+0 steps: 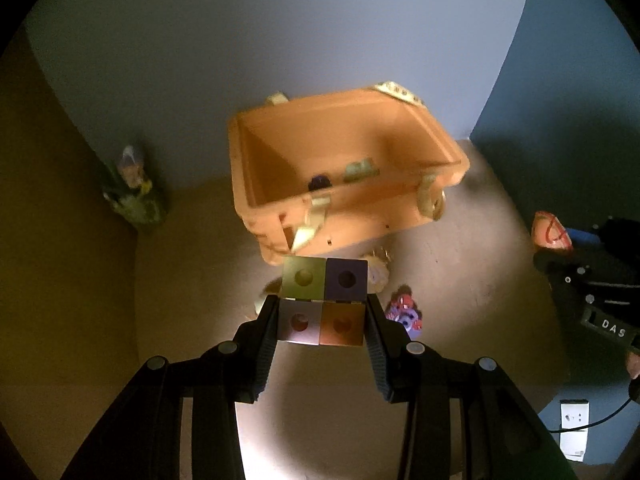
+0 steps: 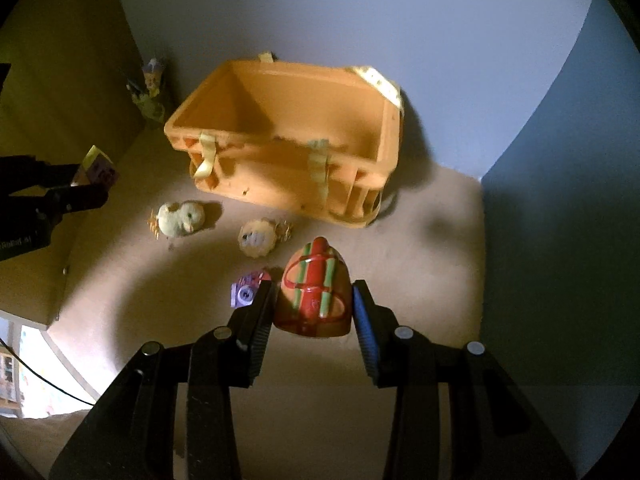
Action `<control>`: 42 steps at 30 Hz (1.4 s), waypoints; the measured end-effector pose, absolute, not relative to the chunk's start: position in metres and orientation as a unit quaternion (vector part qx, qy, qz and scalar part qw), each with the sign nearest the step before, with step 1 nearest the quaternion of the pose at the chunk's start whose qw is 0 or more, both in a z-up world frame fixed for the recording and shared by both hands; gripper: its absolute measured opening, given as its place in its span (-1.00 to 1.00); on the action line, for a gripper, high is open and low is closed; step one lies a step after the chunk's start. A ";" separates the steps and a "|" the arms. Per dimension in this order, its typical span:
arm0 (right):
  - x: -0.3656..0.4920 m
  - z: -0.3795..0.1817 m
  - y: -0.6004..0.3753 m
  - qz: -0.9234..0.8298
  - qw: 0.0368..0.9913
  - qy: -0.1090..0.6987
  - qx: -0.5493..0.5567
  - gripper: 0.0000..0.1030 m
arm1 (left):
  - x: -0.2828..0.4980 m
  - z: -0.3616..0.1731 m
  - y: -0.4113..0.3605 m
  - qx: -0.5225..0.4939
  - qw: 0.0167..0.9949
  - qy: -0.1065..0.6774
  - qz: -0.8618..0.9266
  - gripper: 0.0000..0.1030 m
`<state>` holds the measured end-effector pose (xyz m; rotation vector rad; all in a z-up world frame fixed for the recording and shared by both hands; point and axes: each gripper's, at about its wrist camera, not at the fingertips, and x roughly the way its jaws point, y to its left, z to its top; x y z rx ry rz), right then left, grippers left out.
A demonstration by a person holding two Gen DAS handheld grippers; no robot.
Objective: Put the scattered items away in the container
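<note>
While the left gripper (image 1: 322, 322) pinches a four-coloured cube block (image 1: 324, 302) between its fingers, the block sits at the claw's very tip, just toward 6 o'clock of the orange container (image 1: 340, 172) in the left wrist view; two small items (image 1: 344, 176) lie inside the container, blurred; a purple toy (image 1: 404, 314) peeks out at 3 o'clock of the right finger; a green-and-purple figure (image 1: 134, 184) stands at 9 o'clock by the wall. The right gripper (image 2: 312, 308) is pressed on a hot dog toy (image 2: 314, 290), which fills the gap between the fingers; the container (image 2: 288, 136) lies at 12 o'clock beyond it, well apart; two plush chicks (image 2: 180, 218) (image 2: 258, 236) rest on the tan floor (image 2: 420, 260) between claw and container; a purple toy (image 2: 248, 290) lies just beside the left finger at 9 o'clock.
</note>
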<state>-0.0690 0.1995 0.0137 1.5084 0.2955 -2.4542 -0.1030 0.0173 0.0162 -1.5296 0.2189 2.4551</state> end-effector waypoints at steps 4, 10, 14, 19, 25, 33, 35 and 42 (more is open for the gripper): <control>-0.083 0.030 0.198 -0.847 0.128 0.101 0.507 -0.30 | -0.117 0.032 0.016 -0.512 0.124 0.077 0.846 -0.27; -0.108 0.051 0.189 -0.854 0.133 0.112 0.491 -0.30 | -0.140 0.049 0.015 -0.500 0.114 0.090 0.854 -0.27; -0.127 0.060 0.183 -0.857 0.132 0.121 0.483 -0.30 | -0.157 0.053 0.015 -0.499 0.109 0.092 0.855 -0.27; -0.151 0.063 0.172 -0.859 0.134 0.132 0.476 -0.30 | -0.180 0.054 0.016 -0.499 0.106 0.083 0.856 -0.27; -0.187 0.052 0.163 -0.857 0.136 0.123 0.482 -0.30 | -0.215 0.041 0.020 -0.510 0.100 0.068 0.852 -0.27; -0.221 0.017 0.160 -0.841 0.138 0.115 0.511 -0.30 | -0.251 0.004 0.025 -0.532 0.089 0.064 0.840 -0.27; -0.227 0.010 0.159 -0.837 0.138 0.118 0.517 -0.30 | -0.260 -0.005 0.026 -0.539 0.089 0.055 0.836 -0.27; -0.248 -0.017 0.156 -0.824 0.134 0.119 0.537 -0.30 | -0.281 -0.033 0.032 -0.557 0.085 0.057 0.824 -0.27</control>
